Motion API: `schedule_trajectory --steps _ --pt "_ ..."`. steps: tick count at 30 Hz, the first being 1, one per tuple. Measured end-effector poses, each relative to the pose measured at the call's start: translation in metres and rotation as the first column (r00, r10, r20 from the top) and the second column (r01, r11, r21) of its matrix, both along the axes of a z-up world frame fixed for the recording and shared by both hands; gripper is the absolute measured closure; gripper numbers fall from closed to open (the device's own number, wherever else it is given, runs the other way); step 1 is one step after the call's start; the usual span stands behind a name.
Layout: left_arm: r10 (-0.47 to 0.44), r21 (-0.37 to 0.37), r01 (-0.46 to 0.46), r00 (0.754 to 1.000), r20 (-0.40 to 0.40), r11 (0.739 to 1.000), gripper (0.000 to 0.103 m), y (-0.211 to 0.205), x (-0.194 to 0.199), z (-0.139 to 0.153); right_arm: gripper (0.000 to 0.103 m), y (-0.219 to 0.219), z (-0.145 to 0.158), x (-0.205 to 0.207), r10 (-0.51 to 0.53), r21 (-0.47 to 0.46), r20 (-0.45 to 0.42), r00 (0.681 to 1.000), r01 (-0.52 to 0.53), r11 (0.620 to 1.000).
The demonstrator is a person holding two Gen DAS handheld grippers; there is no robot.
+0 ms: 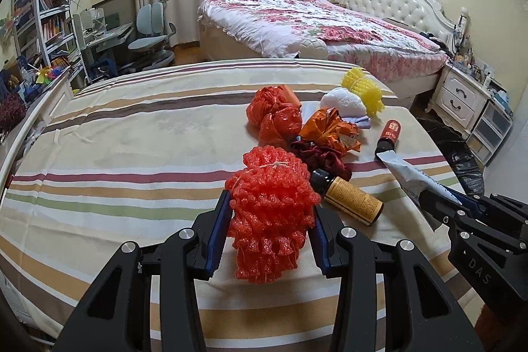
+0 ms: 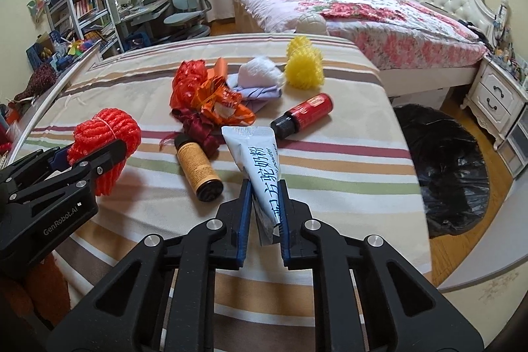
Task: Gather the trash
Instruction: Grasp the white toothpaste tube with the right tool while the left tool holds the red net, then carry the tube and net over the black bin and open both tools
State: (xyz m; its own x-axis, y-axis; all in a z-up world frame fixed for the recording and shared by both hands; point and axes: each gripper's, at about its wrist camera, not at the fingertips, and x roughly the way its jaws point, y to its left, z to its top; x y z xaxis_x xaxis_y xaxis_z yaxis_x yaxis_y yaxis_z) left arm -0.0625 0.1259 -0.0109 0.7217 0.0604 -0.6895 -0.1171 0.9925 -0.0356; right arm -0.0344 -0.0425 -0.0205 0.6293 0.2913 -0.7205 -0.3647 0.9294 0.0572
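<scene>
The red foam net bundle [image 1: 272, 213], tied with thin string, sits on the striped bedspread [image 1: 132, 154] and is clamped between the 2 blue-padded fingers of the left gripper [image 1: 270, 207], whose jaws stand at a middling width against its sides. Just beside it to the right, the right gripper [image 2: 265, 187] has its jaws pinched narrow on the lower end of a white sachet with blue print [image 2: 260, 164], which angles up and away from the fingers over the bedspread. Between the 2 held pieces lies a brown bottle with a yellow label [image 2: 198, 170] on its side, touching a dark red crumpled ribbon [image 2: 198, 127]. Further back lie a red bottle with a black cap [image 2: 303, 114], orange-red plastic bags [image 2: 211, 98], a pale lilac cloth [image 2: 257, 91], a white wad [image 2: 260, 71] and a yellow foam net [image 2: 303, 65]. Off the bed's right edge, on the wooden floor, stands a bin lined with a black bag [image 2: 445, 167].
</scene>
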Motion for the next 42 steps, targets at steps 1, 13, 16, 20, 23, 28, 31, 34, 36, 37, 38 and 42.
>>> schedule_trajectory --steps 1,13,16,20,23,28,31,34,36,37,38,42 --pt "-0.008 -0.002 0.008 1.0 0.003 1.0 0.059 -0.003 0.002 0.002 0.088 -0.004 0.002 0.001 -0.012 0.0 0.009 1.0 0.012 1.0" --pt "-0.133 0.0 0.133 0.99 0.053 0.991 0.059 -0.079 0.038 0.019 0.088 -0.097 0.025 0.031 -0.242 0.031 0.094 0.966 0.24 0.97" --pt "-0.169 0.003 0.169 0.984 0.061 0.986 0.059 -0.103 0.052 0.02 0.088 -0.121 0.025 0.043 -0.302 0.027 0.119 0.946 0.301 0.953" --pt "-0.223 0.02 0.222 0.973 0.066 0.975 0.059 -0.137 0.071 0.018 0.088 -0.151 0.017 0.064 -0.364 0.04 0.114 0.924 0.362 0.931" --pt "-0.255 0.029 0.253 0.965 0.057 0.967 0.059 -0.162 0.087 0.013 0.088 -0.168 0.008 0.076 -0.4 0.053 0.101 0.911 0.396 0.917" --pt "-0.28 0.033 0.279 0.96 0.029 0.96 0.059 -0.192 0.116 0.001 0.088 -0.194 -0.004 0.098 -0.441 0.068 0.076 0.894 0.437 0.897" --pt "-0.281 0.029 0.281 0.96 0.007 0.959 0.059 -0.205 0.131 -0.005 0.088 -0.202 -0.012 0.107 -0.455 0.064 0.061 0.888 0.451 0.89" --pt "-0.285 0.037 0.285 0.959 -0.009 0.958 0.059 -0.216 0.142 -0.011 0.088 -0.209 -0.02 0.115 -0.465 0.065 0.045 0.884 0.462 0.884" --pt "-0.288 0.043 0.288 0.957 -0.021 0.957 0.059 -0.222 0.147 -0.015 0.088 -0.214 -0.024 0.118 -0.472 0.065 0.038 0.881 0.469 0.881" --pt "-0.289 0.044 0.29 0.957 -0.029 0.956 0.059 -0.225 0.15 -0.017 0.088 -0.216 -0.025 0.12 -0.474 0.065 0.034 0.88 0.472 0.879" --pt "-0.289 0.046 0.291 0.957 -0.034 0.956 0.059 -0.227 0.151 -0.018 0.088 -0.218 -0.028 0.122 -0.478 0.063 0.031 0.878 0.475 0.878" --pt "-0.292 0.053 0.294 0.955 -0.055 0.954 0.059 -0.237 0.16 -0.023 0.088 -0.227 -0.032 0.127 -0.487 0.06 0.025 0.873 0.485 0.873"
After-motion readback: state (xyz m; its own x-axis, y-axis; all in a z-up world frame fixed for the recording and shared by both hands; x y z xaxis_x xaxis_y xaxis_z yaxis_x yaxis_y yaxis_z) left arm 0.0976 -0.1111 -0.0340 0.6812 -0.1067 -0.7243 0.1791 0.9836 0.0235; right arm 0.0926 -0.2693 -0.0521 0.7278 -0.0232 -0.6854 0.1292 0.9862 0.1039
